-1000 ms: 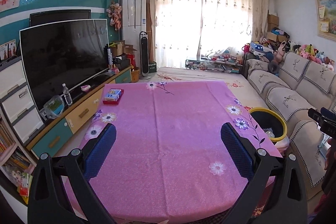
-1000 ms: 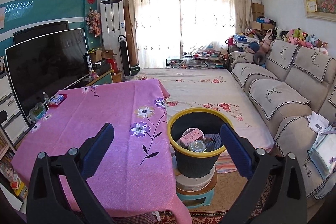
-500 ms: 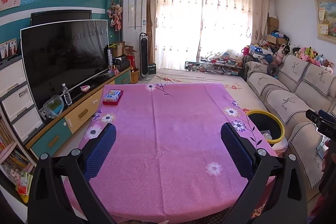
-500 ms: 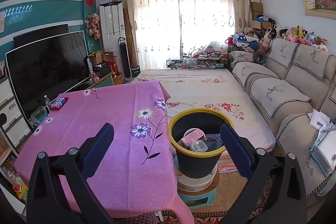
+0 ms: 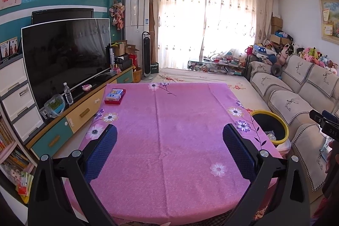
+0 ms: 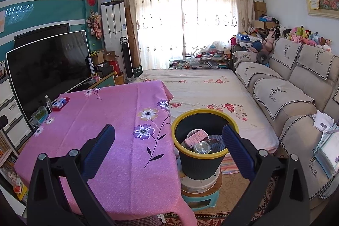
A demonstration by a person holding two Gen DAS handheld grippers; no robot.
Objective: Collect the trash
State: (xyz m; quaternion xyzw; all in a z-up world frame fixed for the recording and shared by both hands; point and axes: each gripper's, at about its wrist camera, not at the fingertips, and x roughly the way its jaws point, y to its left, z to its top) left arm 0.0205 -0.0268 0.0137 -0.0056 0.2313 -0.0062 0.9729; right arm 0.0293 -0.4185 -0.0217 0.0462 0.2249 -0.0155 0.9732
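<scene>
Trash bin [image 6: 200, 159] (filled) beside table [image 6: 110, 120]; sofa [image 6: 296, 86] near.

The tablecloth [image 5: 169, 141] is showing as a pink cloth with a fine, slightly fuzzy, matt nap and printed flowers. The gripper fingers [image 5: 101, 151] are wearing dark blue pads with a rough, dotted rubber-like texture, and the arms behind them are looking like matt black plastic with small shiny metal bolts. The trash bin [image 6: 201, 162] is appearing as dark ribbed plastic with a smooth yellow rim. Inside it a pink carton [image 6: 196, 137] is looking like paper, and a round lid [image 6: 202, 147] is shining like clear plastic. The television screen [image 5: 65, 56] is reflecting glossily. The sofa covers [image 6: 279, 96] are looking like woven beige cloth.
</scene>
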